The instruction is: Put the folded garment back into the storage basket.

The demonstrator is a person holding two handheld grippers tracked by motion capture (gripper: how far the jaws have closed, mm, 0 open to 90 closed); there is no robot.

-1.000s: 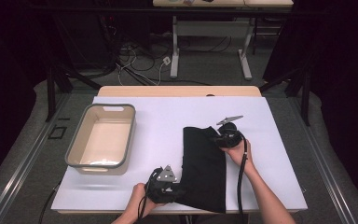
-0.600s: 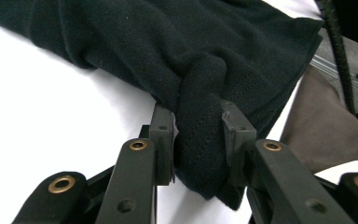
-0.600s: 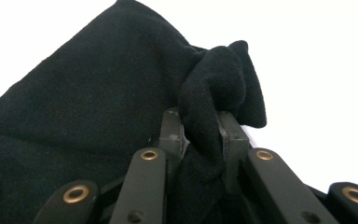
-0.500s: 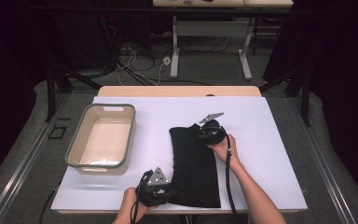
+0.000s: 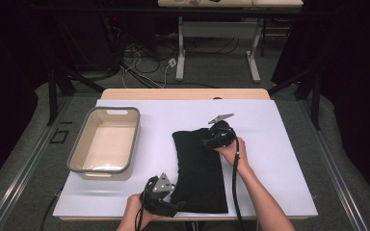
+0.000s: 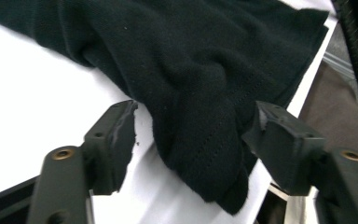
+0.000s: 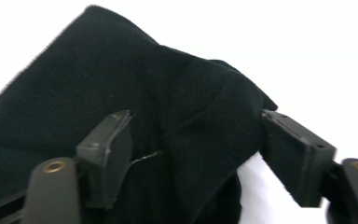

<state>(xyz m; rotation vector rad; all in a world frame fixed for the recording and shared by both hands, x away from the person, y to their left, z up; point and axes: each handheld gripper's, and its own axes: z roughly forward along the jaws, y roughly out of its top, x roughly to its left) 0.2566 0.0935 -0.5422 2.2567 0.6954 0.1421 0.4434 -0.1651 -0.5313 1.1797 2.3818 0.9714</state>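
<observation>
Left jaws: the left gripper [image 6: 193, 140] stands open, having just been opening; a bunched corner of the black cloth [image 6: 200, 84] lies between the pads, with a gap on the left side and the right pad just beside the fabric.
Right jaws: the right gripper [image 7: 196, 149] is open too, its jaws having just been opening; a raised fold of the cloth sits between them (whether the right pad brushes it I cannot tell).
Cloth: a long folded black piece [image 5: 198, 168] lies flat on the white table cover [image 5: 279, 159], from the middle down to the near edge.
Left hand: at the cloth's near left corner [image 5: 161, 199].
Right hand: at the cloth's far right corner [image 5: 214, 137].
Tub: a grey-rimmed beige tub [image 5: 84, 144] sits to the left, well apart from the cloth.
</observation>
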